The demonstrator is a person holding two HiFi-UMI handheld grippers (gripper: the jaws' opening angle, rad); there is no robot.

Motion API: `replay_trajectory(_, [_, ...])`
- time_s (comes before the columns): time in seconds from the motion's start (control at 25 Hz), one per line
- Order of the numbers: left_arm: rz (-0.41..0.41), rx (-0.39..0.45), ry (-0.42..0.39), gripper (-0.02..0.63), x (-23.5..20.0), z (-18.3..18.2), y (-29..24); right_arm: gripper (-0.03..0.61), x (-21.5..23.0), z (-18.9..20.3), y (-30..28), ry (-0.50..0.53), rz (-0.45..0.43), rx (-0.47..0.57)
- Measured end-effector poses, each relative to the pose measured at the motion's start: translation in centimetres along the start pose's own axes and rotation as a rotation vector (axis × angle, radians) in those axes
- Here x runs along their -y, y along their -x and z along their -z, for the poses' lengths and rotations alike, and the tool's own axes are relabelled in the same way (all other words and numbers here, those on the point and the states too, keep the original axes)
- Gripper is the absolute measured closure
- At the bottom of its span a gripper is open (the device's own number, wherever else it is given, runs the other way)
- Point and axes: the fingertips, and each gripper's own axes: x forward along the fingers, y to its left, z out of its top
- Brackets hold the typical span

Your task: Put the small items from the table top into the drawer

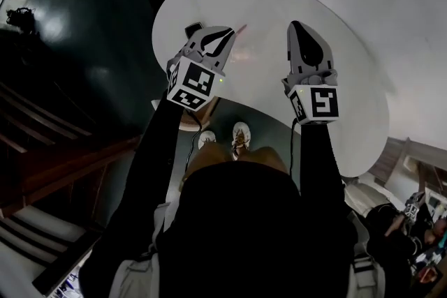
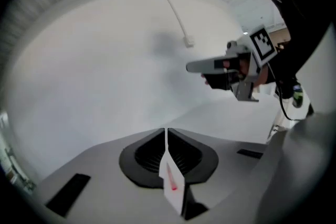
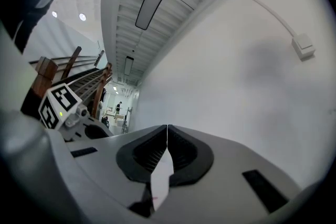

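Over the white round table point(image 1: 349, 101) I hold both grippers side by side, pointing away from me. My left gripper point(image 1: 225, 33) is shut, its jaws meeting with nothing between them point(image 2: 166, 136). My right gripper point(image 1: 296, 26) is also shut and empty point(image 3: 167, 134). A thin pink-red item point(image 1: 239, 30) lies on the table top just right of the left gripper's tip; it shows as a red streak point(image 2: 172, 181) through the gap under the left jaws. No drawer is in view. The left gripper view shows the right gripper point(image 2: 191, 67) from the side.
A white wall with a cable and a small socket box point(image 2: 188, 42) stands beyond the table. Dark floor and wooden stairs point(image 1: 42, 143) lie to the left. The person's shoes point(image 1: 241, 136) show below the table's near edge. Equipment sits at the far right point(image 1: 412, 213).
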Motion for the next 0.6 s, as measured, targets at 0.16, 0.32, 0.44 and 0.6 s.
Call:
replay_trajectory(0.16, [0.307,-0.225,-0.121,0.457,5.6,6.4,-6.0,0.551,2.0,1.2,2.8,0.0,0.067,-0.044])
replay_trajectory(0.32, [0.479,-0.43,-0.247,0.44,9.2,13.1,-9.0,0.551,4.0,2.2,5.7,0.0,0.136,-0.085])
replay_trajectory(0.44, [0.519,-0.538,-0.303,0.439,10.4,16.8,-10.7,0.551,5.2,3.0,7.4,-0.008,0.175,-0.109])
replay_trajectory(0.6, [0.506,-0.572,-0.29,0.465,10.7,18.4,-12.4,0.551,6.0,3.7,8.5,-0.012,0.197,-0.123])
